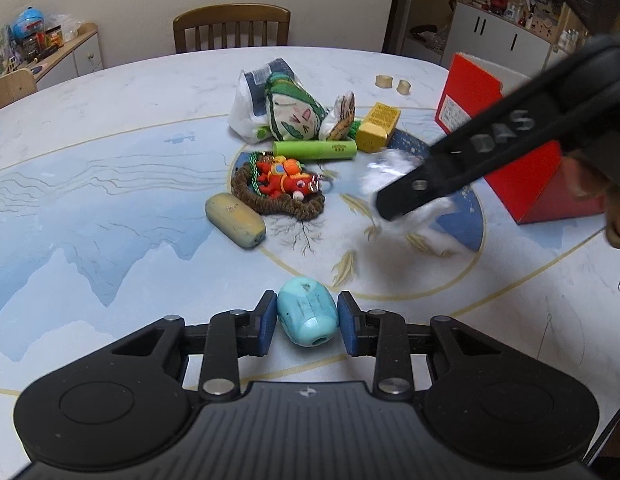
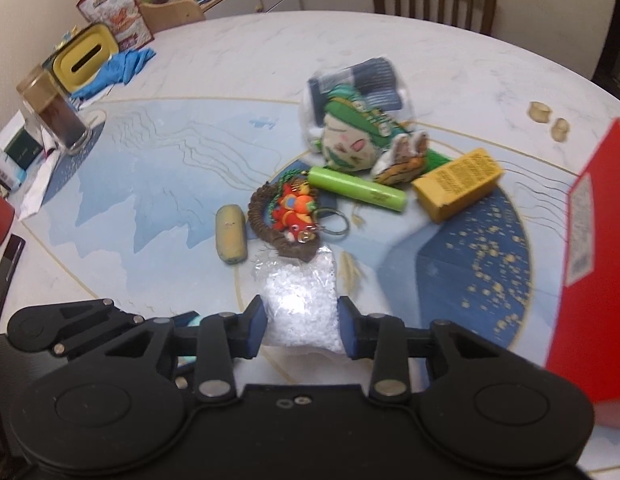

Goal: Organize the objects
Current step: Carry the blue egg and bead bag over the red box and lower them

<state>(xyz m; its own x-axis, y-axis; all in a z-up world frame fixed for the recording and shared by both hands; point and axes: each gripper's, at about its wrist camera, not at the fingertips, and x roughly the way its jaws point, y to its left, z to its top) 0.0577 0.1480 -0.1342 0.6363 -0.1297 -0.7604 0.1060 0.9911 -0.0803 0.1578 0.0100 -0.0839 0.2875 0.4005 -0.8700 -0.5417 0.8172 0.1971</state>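
Left wrist view shows our left gripper clamped on the turquoise barrel-shaped piece, low over the table; its rounded sides could let it squirt out. In the right wrist view our right gripper pinches the clear bag of white beads; the slack plastic may slide free, or snag the woven brown ring just beyond, well short of the red box.
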